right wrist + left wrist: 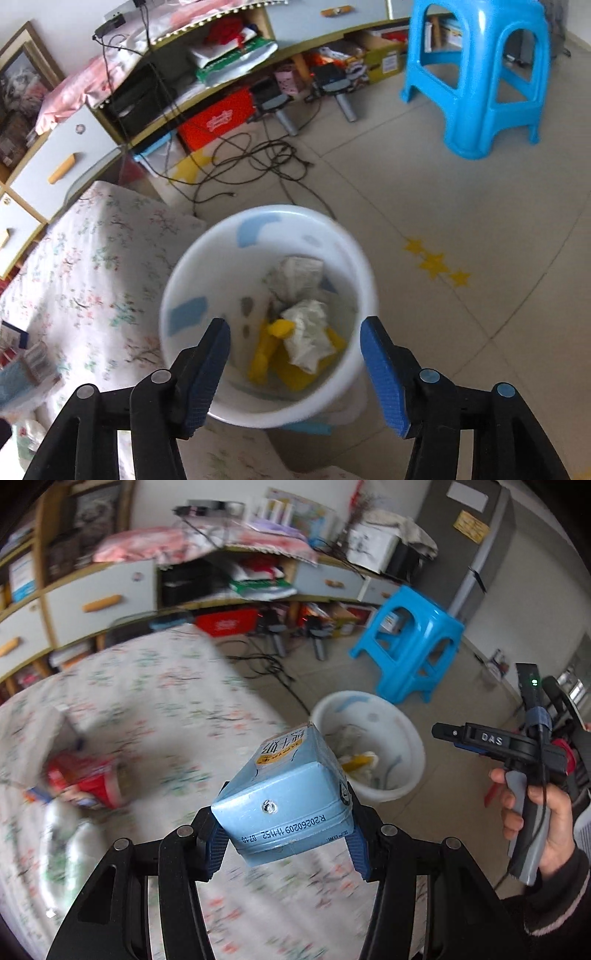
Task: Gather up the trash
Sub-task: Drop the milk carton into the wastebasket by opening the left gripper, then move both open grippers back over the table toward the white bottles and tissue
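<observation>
the blue carton (284, 805) looks like a small drink box — light, stiff at the edges but easy to dent on its flat faces, and its coated skin is probably a bit slick. it is best taken across two opposite side faces near one end, which is how it sits now: the left gripper (286, 832) has its blue pads pressed on either side of the carton's end, at a middling width, and the box sticks out forward and tilted over the flowered bed (155, 709), short of the white bin (410, 746) on the floor beside it. a firm squeeze would likely crumple it, so only enough pressure to stop it sliding seems needed.

the right gripper (295, 360) hangs above the white bin (181, 280) with its jaws spread fairly wide and nothing between them — it touches nothing. crumpled paper (306, 334) and yellow scraps (264, 350) lie in the bottom of the bin. a red packet (86, 779) lies on the bed, blurred, likely next to be collected.
</observation>
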Motion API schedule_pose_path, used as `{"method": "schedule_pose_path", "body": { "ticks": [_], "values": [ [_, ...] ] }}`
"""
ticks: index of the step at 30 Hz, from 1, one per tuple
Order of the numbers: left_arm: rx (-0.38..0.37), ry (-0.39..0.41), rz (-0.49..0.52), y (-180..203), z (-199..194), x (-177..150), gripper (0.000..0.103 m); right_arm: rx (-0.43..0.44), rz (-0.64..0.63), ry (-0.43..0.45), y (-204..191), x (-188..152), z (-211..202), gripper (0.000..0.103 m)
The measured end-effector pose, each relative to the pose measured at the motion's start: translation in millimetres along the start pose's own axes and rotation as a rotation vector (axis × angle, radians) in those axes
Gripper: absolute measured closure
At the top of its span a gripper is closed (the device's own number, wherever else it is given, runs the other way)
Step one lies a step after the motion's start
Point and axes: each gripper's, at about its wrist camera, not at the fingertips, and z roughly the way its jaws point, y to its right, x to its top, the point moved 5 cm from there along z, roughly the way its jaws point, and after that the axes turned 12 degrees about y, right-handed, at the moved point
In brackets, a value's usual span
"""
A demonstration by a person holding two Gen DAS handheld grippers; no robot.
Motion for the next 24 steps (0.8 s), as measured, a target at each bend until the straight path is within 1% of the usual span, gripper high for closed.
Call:
{"method": "schedule_pose_path", "body": {
  "ticks": [3,5,8,11,14,15,16,17,18,21,24],
  "values": [
    [-0.029,-0.026,0.005,18.8,22.7,1.2,0.047,-0.025,0.008,0.022,18.1,1.9,-8.1,0.03],
    [-0.047,-0.041,0.012,32.1,39.2,1.6,0.047,-0.032,0.024,0.025,29.7,2.9,-11.6,0.029],
    [-0.055,-0.062,0.033,47.5,58.6,1.3,0.047,-0.042,0.049,0.02,45.9,2.6,-15.5,0.027],
    [-0.055,-0.068,0.043,57.2,73.4,3.1,0.046,-0.054,0.072,0.01,58.7,2.0,-16.0,0.027],
    [-0.065,-0.055,0.049,63.7,82.8,6.4,0.046,-0.059,0.088,0.0,65.6,1.6,-16.4,0.027],
    [-0.073,-0.055,0.059,66.3,86.5,8.5,0.043,-0.06,0.089,0.0,66.1,2.1,-16.6,0.027],
    [-0.067,-0.064,0.069,66.4,88.4,8.5,0.032,-0.061,0.088,0.001,66.1,2.3,-17.1,0.027],
    [-0.047,-0.071,0.073,65.3,89.6,8.3,0.025,-0.059,0.086,0.0,66.1,2.5,-17.7,0.027],
    [-0.028,-0.078,0.069,63.2,91.5,9.0,0.016,-0.057,0.084,0.001,65.9,2.5,-18.0,0.027],
    [-0.029,-0.084,0.039,57.5,83.9,8.2,0.015,-0.056,0.076,0.002,63.8,2.6,-18.5,0.027],
    [-0.003,-0.084,0.048,50.0,73.1,6.2,0.014,-0.054,0.066,0.005,60.8,2.2,-20.0,0.025]
  ]
}}
